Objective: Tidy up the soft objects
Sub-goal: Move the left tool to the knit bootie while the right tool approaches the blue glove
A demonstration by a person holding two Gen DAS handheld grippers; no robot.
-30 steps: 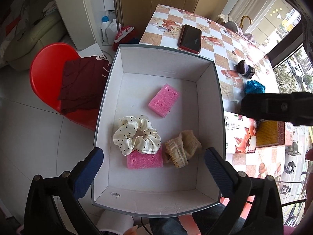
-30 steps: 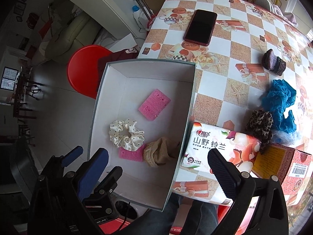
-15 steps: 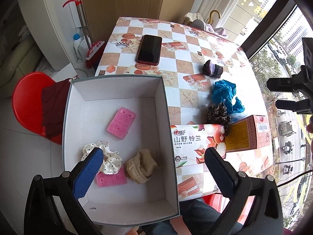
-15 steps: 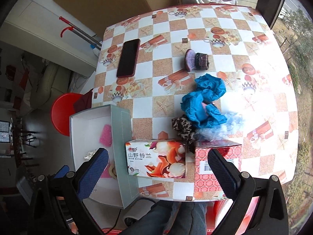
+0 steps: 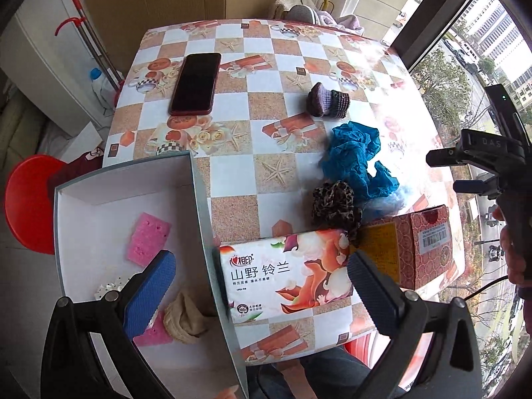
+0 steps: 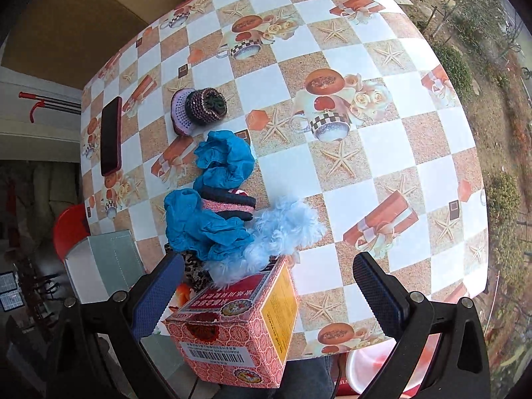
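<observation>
A white box (image 5: 196, 193) at the table's left edge holds a pink sponge (image 5: 148, 237), a beige knit piece (image 5: 184, 319), a second pink sponge (image 5: 156, 332) and a spotted scrunchie (image 5: 111, 287). On the table lie a blue scrunchie (image 5: 357, 159) (image 6: 212, 219), a leopard scrunchie (image 5: 334, 202), a light blue fluffy one (image 6: 282, 232), a pink and black band (image 6: 229, 204) and a purple knit piece (image 5: 327, 101) (image 6: 199, 108). My left gripper (image 5: 262, 286) is open and empty above the box's right wall. My right gripper (image 6: 269, 289) is open and empty above the red carton.
A tissue pack (image 5: 286, 272) and a red carton (image 5: 415, 242) (image 6: 242, 326) stand at the table's near edge. A dark phone (image 5: 196, 83) (image 6: 111, 136) lies at the far left. A red stool (image 5: 23, 199) stands beside the table. The checked tablecloth (image 6: 382, 153) stretches right.
Both grippers have swung right, away from the box and over the table. The right gripper now looks at the scrunchie pile and the red carton. Both stay open.
</observation>
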